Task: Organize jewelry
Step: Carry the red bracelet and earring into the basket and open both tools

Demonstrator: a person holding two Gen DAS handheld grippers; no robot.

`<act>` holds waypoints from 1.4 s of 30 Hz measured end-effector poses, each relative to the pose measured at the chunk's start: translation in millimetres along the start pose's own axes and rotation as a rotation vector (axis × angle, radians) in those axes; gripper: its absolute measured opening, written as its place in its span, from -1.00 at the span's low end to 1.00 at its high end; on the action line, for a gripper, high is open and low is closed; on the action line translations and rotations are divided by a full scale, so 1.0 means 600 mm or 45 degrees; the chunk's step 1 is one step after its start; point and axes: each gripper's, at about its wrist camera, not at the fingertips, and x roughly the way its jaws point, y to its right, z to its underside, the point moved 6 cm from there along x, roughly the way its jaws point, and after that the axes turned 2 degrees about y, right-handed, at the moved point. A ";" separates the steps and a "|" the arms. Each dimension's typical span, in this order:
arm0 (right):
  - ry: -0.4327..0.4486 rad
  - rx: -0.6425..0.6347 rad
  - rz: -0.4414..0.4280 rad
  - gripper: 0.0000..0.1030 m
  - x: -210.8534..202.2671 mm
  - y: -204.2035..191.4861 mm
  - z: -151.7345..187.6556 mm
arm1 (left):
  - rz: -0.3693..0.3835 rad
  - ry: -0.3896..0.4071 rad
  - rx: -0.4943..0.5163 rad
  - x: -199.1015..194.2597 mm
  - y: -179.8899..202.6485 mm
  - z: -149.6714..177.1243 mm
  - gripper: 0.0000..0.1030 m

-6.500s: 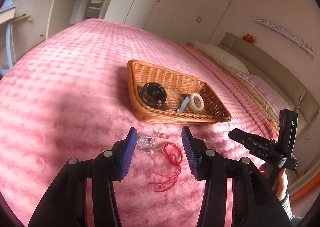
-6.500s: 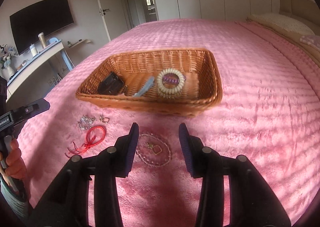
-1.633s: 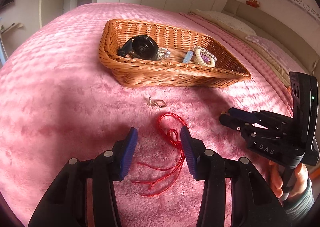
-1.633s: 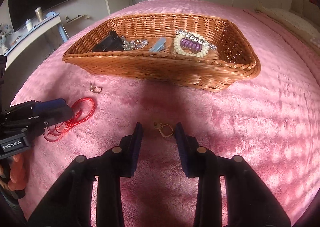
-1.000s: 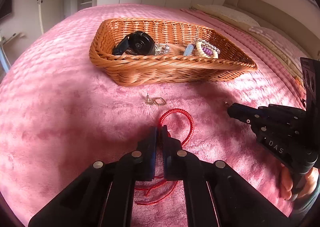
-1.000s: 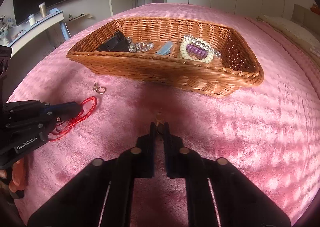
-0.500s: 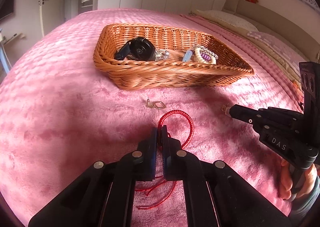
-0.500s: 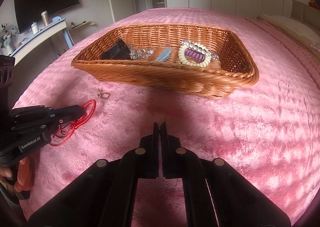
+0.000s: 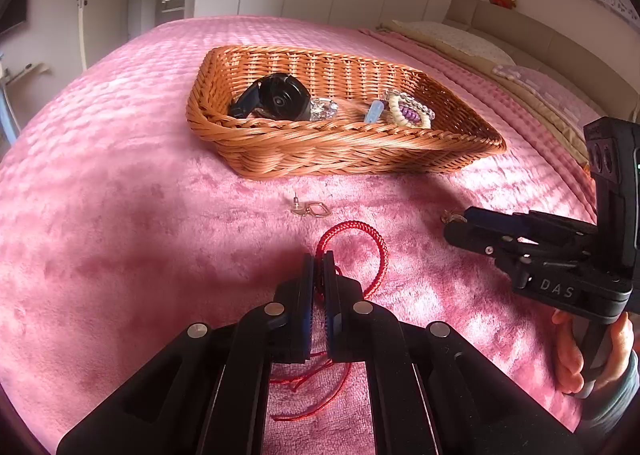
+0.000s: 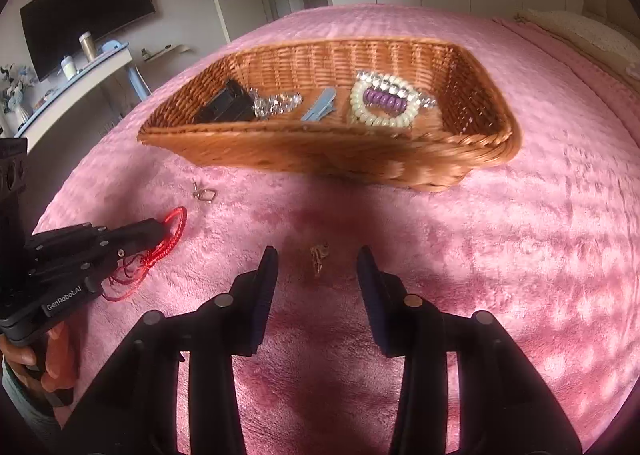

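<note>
Basket [image 10: 280, 153] already holds beads, clip, watch. Left gripper [image 9: 319, 269] pinches the red cord bracelet [image 9: 360, 231]. Right gripper [image 10: 318, 275] jaws opening around the gold earring [image 10: 319, 253] (untouched on the bedspread); second earring [image 9: 310, 209] also remains.

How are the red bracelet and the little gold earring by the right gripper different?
The red bracelet is a big cord loop with loose strings; the gold earring is a tiny metal piece. The bracelet is pinched in the shut left gripper; the earring lies free between the right gripper's opening jaws, untouched. Both are on the pink blanket, outside the basket.
</note>
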 end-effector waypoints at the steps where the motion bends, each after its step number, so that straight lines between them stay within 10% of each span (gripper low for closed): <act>1: -0.021 -0.010 0.017 -0.57 0.007 -0.001 0.001 | 0.001 0.000 0.000 0.000 0.000 0.000 -0.96; 4: -0.021 -0.036 0.024 -0.99 0.010 -0.009 0.001 | 0.002 0.001 0.000 0.000 0.000 0.000 -0.96; 15: 0.157 0.001 -0.025 -0.98 -0.094 -0.015 -0.041 | 0.024 0.117 0.014 -0.062 0.013 -0.034 -0.96; 24: 0.331 -0.067 0.035 -0.98 -0.146 -0.006 -0.209 | 0.005 0.309 0.094 -0.116 0.047 -0.195 -0.96; 42: -0.055 0.185 -0.042 -0.95 0.117 0.092 -0.269 | -0.010 0.155 -0.021 0.113 0.031 -0.281 -0.92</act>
